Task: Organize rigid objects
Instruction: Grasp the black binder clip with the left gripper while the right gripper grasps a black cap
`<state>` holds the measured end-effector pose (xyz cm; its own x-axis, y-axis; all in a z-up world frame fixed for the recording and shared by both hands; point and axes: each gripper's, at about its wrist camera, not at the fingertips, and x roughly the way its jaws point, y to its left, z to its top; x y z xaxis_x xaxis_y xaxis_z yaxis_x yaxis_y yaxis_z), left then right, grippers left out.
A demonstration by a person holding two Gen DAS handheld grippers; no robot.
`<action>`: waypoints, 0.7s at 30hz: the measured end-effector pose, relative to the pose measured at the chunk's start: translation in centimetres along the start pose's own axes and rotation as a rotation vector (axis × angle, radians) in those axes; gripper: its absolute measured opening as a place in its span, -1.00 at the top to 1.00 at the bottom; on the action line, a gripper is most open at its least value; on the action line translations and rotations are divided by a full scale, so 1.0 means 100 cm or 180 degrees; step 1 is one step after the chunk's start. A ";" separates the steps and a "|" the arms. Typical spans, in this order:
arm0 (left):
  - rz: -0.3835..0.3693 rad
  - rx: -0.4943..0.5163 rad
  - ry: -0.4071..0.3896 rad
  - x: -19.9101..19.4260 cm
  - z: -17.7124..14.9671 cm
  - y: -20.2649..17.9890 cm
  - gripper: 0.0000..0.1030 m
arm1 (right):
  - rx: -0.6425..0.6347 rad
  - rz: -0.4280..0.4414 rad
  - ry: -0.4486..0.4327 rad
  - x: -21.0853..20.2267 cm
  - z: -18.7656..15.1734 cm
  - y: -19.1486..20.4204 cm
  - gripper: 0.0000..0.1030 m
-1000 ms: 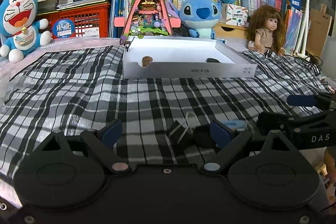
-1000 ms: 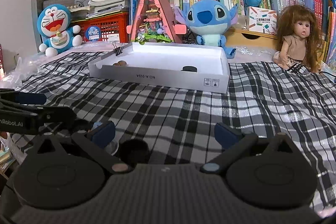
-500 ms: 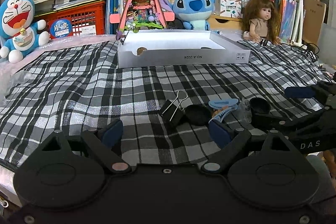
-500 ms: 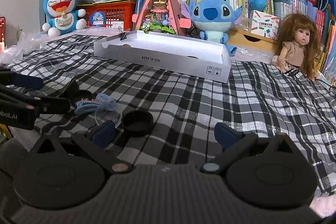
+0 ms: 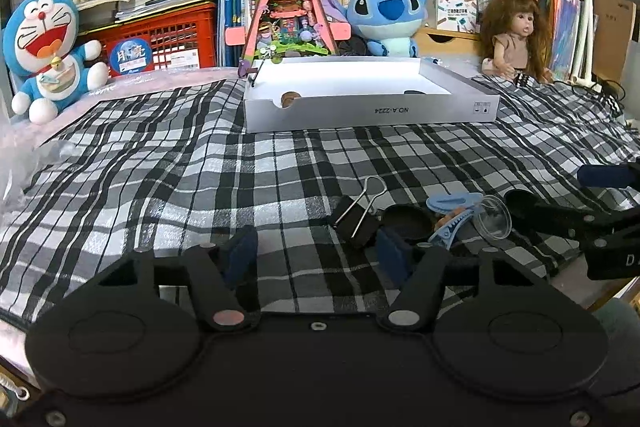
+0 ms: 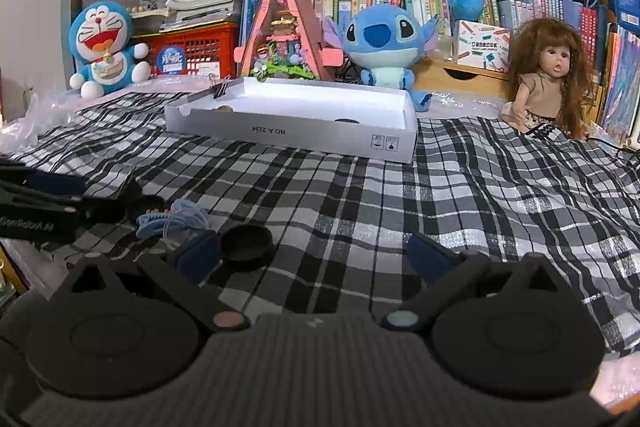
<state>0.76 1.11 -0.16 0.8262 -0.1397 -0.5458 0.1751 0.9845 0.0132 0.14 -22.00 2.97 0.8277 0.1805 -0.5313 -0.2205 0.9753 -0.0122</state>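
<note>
Left wrist view: the left gripper [image 5: 316,253] has just been narrowing its jaws, yet only bare black-and-white checked cloth [image 5: 160,183] lies between its blue pads; it grasps nothing. Just ahead of its right finger lies a black metal binder clip [image 5: 354,221], wire handles slanting up and away toward the shallow white cardboard box [image 5: 372,109]. Touching the clip's right side sits a round black lid [image 5: 408,223], then a light-blue toothed plastic hair clip [image 5: 450,215], its long axis running left to right across the cloth, with a clear plastic suction cup [image 5: 494,217] at its right end. All four are well short of the box, which holds a small brown round piece [image 5: 289,99]. The right gripper [image 5: 596,203] reaches in from the right.

Right wrist view: the right gripper [image 6: 316,259] is spread wide and empty. A second round black cap [image 6: 247,247], hollow side up, touches its left pad, well short of the box [image 6: 288,131]. The blue hair clip [image 6: 164,221] lies left of that, teeth showing, near the left gripper [image 6: 56,199].
</note>
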 end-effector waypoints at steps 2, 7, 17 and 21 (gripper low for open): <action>0.0013 0.0034 0.0005 0.003 0.001 -0.002 -0.15 | -0.0048 0.0016 0.0038 0.000 -0.001 0.002 -0.87; 0.0055 0.0019 0.0017 0.010 0.006 -0.006 -0.13 | -0.0242 0.0035 0.0055 0.001 -0.004 0.013 -0.75; -0.0090 0.0104 -0.0007 0.021 0.012 -0.003 0.20 | -0.0285 0.0175 0.0089 0.010 0.000 0.024 -0.44; -0.0159 0.0158 0.0010 0.022 0.012 -0.008 0.41 | -0.0260 0.0153 0.0073 0.013 0.000 0.025 -0.33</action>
<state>3.07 -0.12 -0.37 0.8141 -0.1881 -0.5494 0.2426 0.9697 0.0274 0.67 -19.31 2.23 0.8033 0.2231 -0.5522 -0.3019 0.9518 -0.0547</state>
